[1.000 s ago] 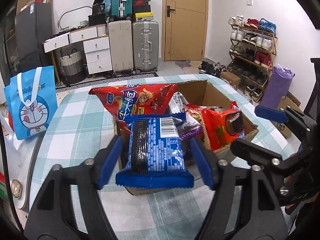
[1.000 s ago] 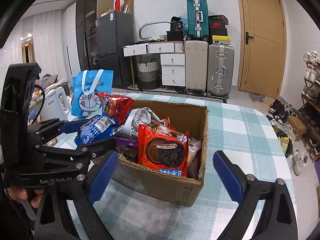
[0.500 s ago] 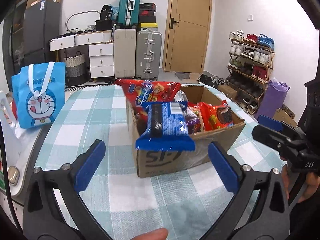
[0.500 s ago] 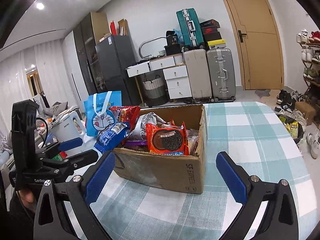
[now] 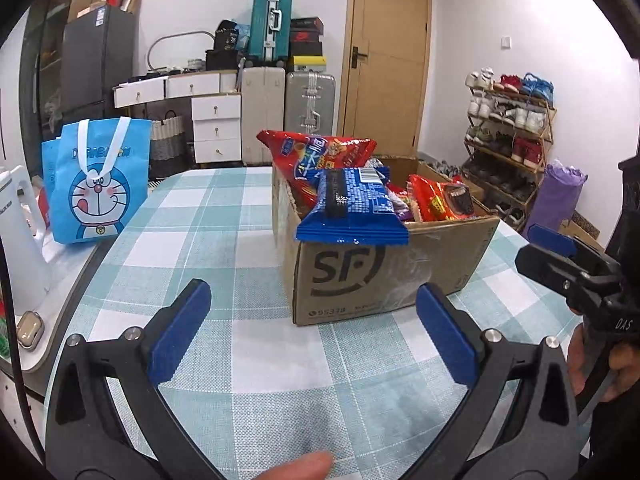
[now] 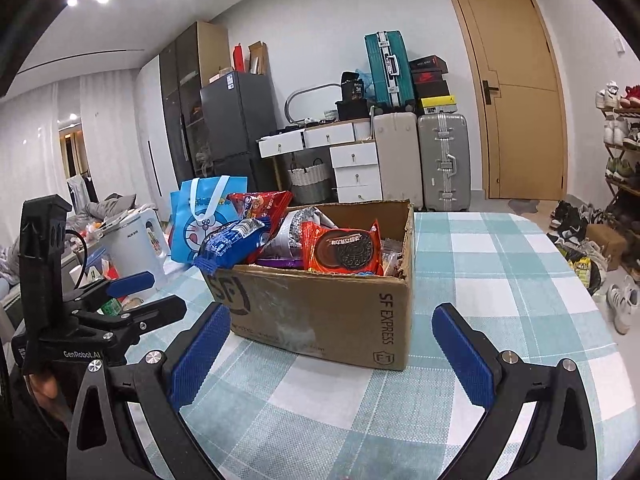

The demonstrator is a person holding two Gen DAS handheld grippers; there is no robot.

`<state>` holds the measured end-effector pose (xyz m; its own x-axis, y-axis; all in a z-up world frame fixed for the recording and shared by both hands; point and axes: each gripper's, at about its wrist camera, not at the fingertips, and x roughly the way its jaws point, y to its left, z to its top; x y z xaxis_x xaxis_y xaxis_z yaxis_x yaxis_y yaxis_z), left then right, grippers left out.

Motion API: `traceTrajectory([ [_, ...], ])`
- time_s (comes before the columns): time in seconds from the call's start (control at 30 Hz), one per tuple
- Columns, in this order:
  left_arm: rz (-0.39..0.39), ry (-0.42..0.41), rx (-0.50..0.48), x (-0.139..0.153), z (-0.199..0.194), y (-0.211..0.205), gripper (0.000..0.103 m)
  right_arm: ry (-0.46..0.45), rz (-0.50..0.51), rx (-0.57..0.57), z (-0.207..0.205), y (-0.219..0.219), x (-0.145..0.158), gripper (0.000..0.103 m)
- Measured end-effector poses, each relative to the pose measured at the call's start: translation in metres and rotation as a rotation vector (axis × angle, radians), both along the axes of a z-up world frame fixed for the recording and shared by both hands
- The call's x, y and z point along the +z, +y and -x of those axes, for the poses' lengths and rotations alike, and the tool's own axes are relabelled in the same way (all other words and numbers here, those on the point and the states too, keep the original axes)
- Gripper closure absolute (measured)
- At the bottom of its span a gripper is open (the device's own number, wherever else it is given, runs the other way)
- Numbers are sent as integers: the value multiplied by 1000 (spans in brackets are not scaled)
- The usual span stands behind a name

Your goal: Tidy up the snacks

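Cardboard box [image 5: 384, 272] is sitting upright, brimming with snack packets. Blue cookie packet [image 5: 352, 208] is lying tilted over its near rim; red cookie packet [image 6: 342, 250] is standing inside.

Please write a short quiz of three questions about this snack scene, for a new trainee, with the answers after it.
1. True or false: the left claw is closed on the blue cookie pack.
2. Where does the blue cookie pack lie?
A) flat on the checked tablecloth
B) on top of the snacks, hanging over the edge of the cardboard box
C) inside the blue cartoon bag
3. Fill in: in the right wrist view, the red cookie pack stands inside the ______.

Key
1. False: both claws are open and empty; the right claw holds nothing either.
2. B
3. cardboard box
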<state>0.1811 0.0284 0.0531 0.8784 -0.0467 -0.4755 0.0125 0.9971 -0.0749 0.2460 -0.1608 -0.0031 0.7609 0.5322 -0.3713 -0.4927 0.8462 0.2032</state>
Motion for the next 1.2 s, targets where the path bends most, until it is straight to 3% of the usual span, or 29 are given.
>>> traceTrajectory([
  [0.13, 20, -15, 9, -3, 3, 3, 1, -14, -3, 0, 4, 0, -2, 0],
  [0.4, -21, -26, 9, -9, 4, -4, 1, -46, -4, -14, 11, -1, -4, 0],
  [1.2, -39, -50, 4, -6, 9, -9, 1, -79, 27, -14, 18, 5, -2, 0],
])
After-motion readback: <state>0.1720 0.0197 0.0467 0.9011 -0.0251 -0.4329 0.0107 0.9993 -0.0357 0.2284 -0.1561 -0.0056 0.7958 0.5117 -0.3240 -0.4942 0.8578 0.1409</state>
